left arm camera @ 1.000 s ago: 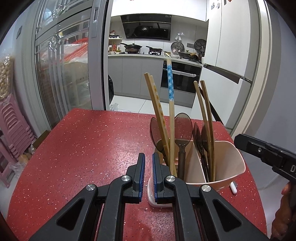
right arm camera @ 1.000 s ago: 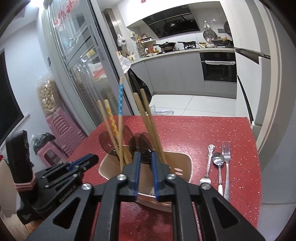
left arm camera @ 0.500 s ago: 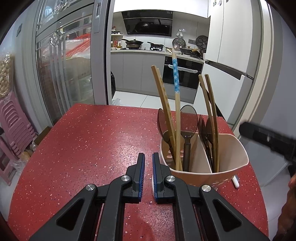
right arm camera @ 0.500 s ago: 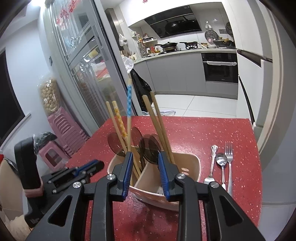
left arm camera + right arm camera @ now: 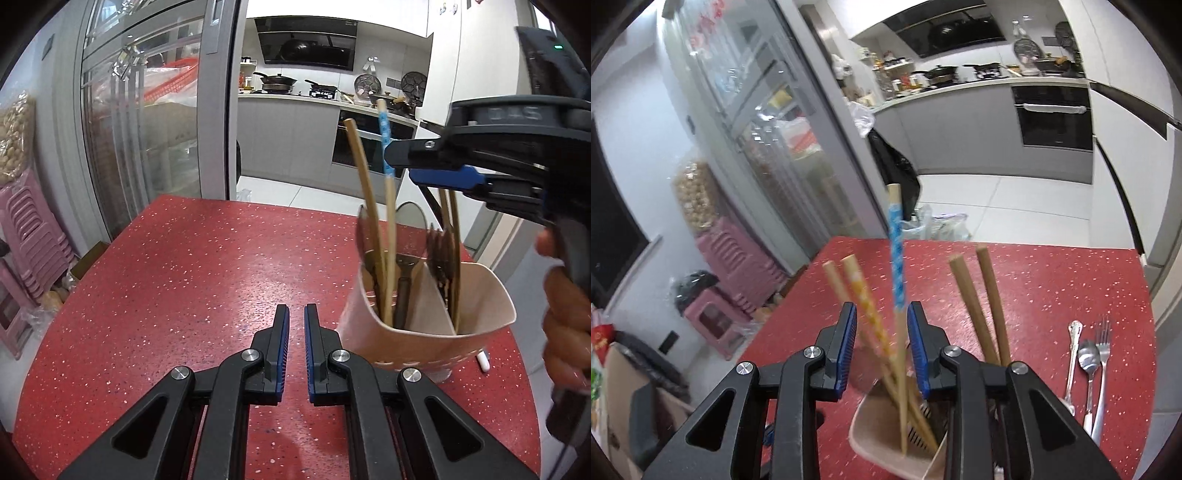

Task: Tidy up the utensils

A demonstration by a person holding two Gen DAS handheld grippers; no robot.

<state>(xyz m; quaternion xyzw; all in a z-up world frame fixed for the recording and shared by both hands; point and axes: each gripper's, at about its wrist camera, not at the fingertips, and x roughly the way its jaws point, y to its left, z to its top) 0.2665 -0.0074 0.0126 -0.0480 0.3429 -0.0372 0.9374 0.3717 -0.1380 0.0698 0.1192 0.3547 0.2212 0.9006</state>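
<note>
A beige utensil holder [image 5: 424,332] stands on the red table [image 5: 184,280], with wooden chopsticks and dark spoons upright in its compartments. My left gripper [image 5: 296,332] is shut and empty, just left of the holder. My right gripper [image 5: 881,339] is open above the holder [image 5: 886,435]. The blue-patterned chopstick [image 5: 897,266] and a yellow-patterned one [image 5: 866,306] rise between its fingers, not clamped. In the left wrist view the right gripper [image 5: 436,162] hovers at the chopstick tops. Two plain chopsticks [image 5: 982,302] stand in the right compartment.
A silver knife [image 5: 1073,354], spoon [image 5: 1087,373] and fork [image 5: 1102,365] lie on the table right of the holder. A small white object [image 5: 484,363] lies by the holder's base. Pink stools [image 5: 26,258] stand beyond the table's left edge.
My right gripper has opened and risen above the holder, now straddling the patterned chopsticks. My left gripper stays shut and has drifted left and back from the holder.
</note>
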